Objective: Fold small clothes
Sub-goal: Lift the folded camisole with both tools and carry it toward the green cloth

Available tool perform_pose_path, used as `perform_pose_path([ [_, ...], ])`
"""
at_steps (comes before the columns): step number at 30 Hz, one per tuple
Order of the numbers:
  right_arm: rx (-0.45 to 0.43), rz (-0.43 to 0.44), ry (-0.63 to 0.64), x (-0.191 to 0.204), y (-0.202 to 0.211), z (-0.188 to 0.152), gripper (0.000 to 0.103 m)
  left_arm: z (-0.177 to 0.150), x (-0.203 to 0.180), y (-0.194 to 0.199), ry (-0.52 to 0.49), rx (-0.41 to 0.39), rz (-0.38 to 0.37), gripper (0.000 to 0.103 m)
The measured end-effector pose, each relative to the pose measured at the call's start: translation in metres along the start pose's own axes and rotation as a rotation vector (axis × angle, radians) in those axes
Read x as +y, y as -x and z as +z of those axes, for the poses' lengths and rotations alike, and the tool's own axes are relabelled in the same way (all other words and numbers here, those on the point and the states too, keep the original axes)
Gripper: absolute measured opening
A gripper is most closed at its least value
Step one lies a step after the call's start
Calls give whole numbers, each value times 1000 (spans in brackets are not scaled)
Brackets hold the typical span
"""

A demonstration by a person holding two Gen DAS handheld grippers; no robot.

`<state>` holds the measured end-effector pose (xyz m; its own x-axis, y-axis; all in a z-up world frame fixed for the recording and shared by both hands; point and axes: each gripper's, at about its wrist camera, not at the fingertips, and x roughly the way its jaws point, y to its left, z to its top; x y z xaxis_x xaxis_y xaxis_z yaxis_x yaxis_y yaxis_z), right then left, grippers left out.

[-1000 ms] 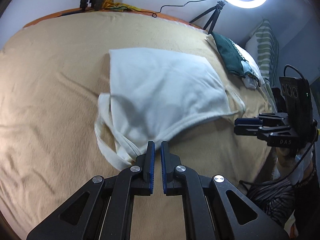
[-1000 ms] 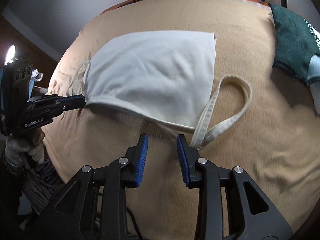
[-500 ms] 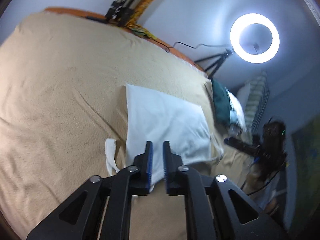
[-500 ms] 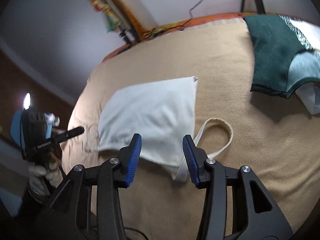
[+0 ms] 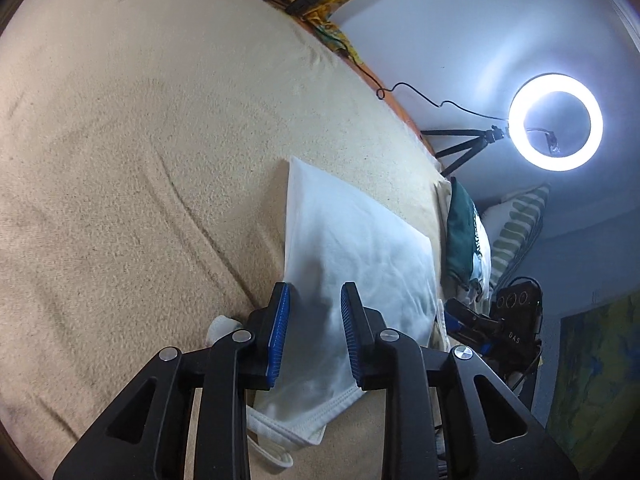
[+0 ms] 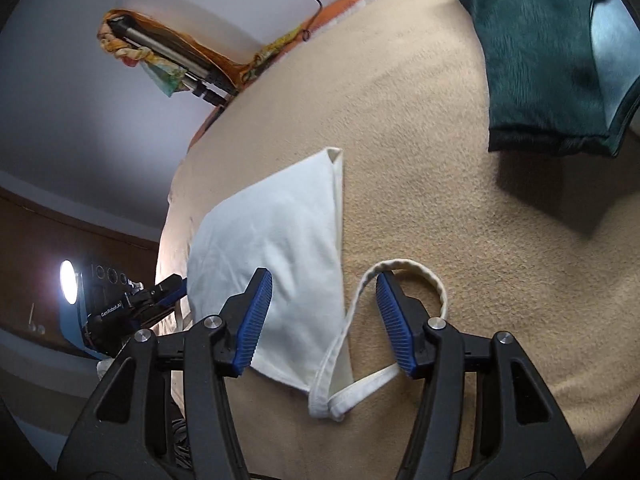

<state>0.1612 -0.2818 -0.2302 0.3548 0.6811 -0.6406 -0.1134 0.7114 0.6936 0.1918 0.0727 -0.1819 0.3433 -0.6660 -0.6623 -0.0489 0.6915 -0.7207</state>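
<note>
White top (image 5: 360, 248) lies flat on the bed (image 5: 140, 140), already folded once; long axis runs away from both grippers, strapped edge nearest. Left gripper (image 5: 313, 334) over its near left corner, fingers (image 5: 279, 336) opening, cloth below them but not pinched. Right gripper (image 6: 324, 320) over the near right corner, fingers (image 6: 394, 326) opening, straddling the strap (image 6: 404, 280). Neither holds anything. Both equally near; next grasp is likely these two corners.
</note>
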Motion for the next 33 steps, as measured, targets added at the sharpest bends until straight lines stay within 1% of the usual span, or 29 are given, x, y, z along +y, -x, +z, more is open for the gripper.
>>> perform_pose_path([
  [4, 16, 63, -8, -4, -3, 3, 57, 2, 6, -14, 27, 30, -21, 24],
  [7, 20, 94, -18, -5, -10, 3, 55, 1, 10, -13, 49, 19, -58, 25],
  [9, 29, 115, -21, -3, -16, 5, 47, 3, 13, -14, 66, 18, -77, 25],
  [13, 31, 129, -22, 0, -27, 6, 37, 5, 15, -17, 94, 11, -105, 24],
  [14, 34, 125, -21, 2, -29, 6, 31, 5, 14, -17, 90, 8, -107, 22],
  [15, 39, 122, -20, 5, -33, 6, 25, 6, 11, -18, 84, 8, -105, 21],
  [16, 42, 119, -16, 6, -35, 6, 23, 6, 8, -20, 77, 7, -100, 21],
  [18, 40, 92, 8, 13, -37, 5, 16, 5, 2, -20, 48, -2, -69, 15],
  [20, 31, 54, 46, 22, -36, 4, 13, 4, -6, -20, 10, -11, -32, 11],
  [22, 13, 25, 79, 31, -32, 2, 11, 2, -15, -17, -33, -31, -2, 9],
  [28, -46, -42, 180, 59, -17, -3, 10, -3, -43, -6, -145, -82, 27, 7],
  [31, -83, -69, 232, 73, -6, -6, 10, -6, -50, -2, -155, -93, 11, 7],
  [33, -108, -71, 244, 78, 3, -6, 10, -7, -59, -1, -177, -102, 12, 7],
])
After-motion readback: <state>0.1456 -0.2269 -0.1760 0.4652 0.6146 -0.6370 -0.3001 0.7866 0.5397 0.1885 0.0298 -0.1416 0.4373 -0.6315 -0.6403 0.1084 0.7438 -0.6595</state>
